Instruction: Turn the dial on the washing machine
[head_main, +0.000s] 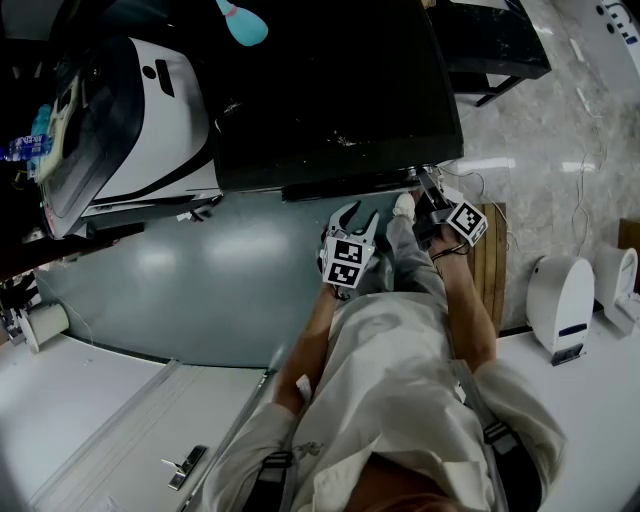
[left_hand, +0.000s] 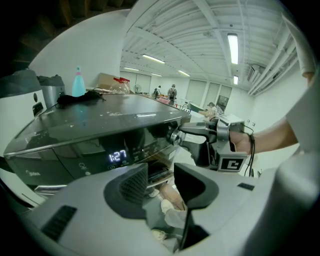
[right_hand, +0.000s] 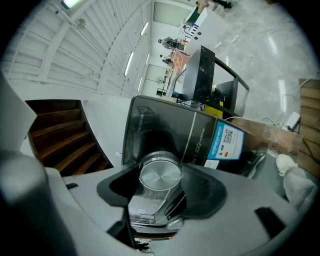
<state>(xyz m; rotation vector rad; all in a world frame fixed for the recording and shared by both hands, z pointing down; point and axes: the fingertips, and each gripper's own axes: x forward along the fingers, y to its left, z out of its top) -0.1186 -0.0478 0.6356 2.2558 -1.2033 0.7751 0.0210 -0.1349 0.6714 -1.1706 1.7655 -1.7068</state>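
Checking the right gripper (right_hand: 160, 186) first: what have its fingers got? (A)

The dial (right_hand: 160, 174). It's a round metal knob at the right end of the washing machine's (head_main: 330, 90) front panel, just under the front right corner of its top. The fingers pinch it from both sides, pads on the rim. (B)

And the left gripper (left_hand: 159, 181)? (A)

Held low in front of the panel, near the lit display (left_hand: 118, 156). Fingers spread, nothing between them, clear of the machine. (B)

Step in hand? (A)

The grip looks made, so I judge it's the turn itself. How far round the dial stands I cannot tell; no mark on its face is readable. (B)

Next move? (A)

Likely a roll of the wrist about the dial's own axis, with the pinch kept firm and centred so the pads don't slip off the smooth rim. Watch the display for a change. (B)
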